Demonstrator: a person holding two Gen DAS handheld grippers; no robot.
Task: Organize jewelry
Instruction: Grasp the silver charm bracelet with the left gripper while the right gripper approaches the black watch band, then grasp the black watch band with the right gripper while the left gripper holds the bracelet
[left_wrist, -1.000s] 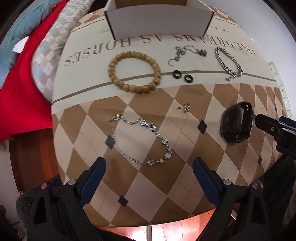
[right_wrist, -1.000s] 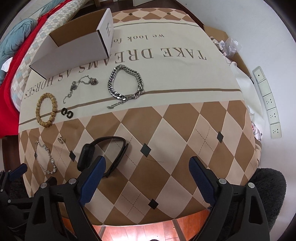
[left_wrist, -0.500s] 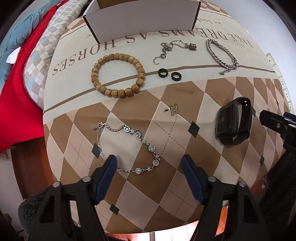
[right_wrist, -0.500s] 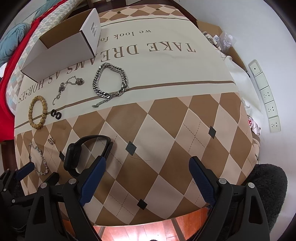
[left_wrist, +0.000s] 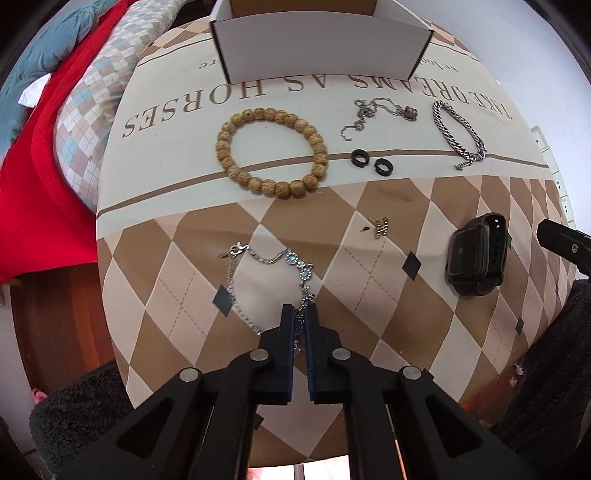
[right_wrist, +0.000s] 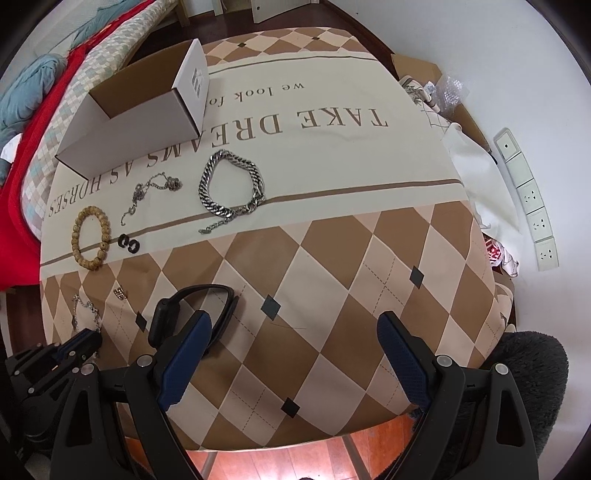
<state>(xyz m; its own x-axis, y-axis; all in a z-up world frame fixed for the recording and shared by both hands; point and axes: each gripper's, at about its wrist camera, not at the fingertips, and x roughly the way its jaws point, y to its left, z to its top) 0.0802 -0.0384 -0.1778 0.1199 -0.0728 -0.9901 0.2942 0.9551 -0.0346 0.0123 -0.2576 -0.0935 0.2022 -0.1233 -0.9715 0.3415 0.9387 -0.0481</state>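
My left gripper (left_wrist: 299, 314) is shut on the near end of a thin silver bracelet with blue stones (left_wrist: 267, 258), which lies on the checked tablecloth. Beyond it lie a wooden bead bracelet (left_wrist: 271, 153), two black rings (left_wrist: 371, 162), a thin silver chain (left_wrist: 373, 110), a heavy silver chain bracelet (left_wrist: 458, 129), a small silver charm (left_wrist: 381, 226) and a black smartwatch (left_wrist: 474, 253). My right gripper (right_wrist: 295, 347) is open and empty above the cloth, its left finger over the smartwatch (right_wrist: 192, 306). An open white box (left_wrist: 321, 48) stands at the far edge.
The round table (right_wrist: 332, 258) is covered by a cloth with printed words. A red and checked bedding pile (left_wrist: 55, 122) lies left. A cardboard box with wrapping (right_wrist: 443, 96) and a power strip (right_wrist: 528, 199) sit right. A dark fluffy seat (right_wrist: 535, 369) is near the right edge.
My left gripper has closed its fingers onto the near end of the thin blue-stone bracelet. My right gripper has stayed open and barely moved.
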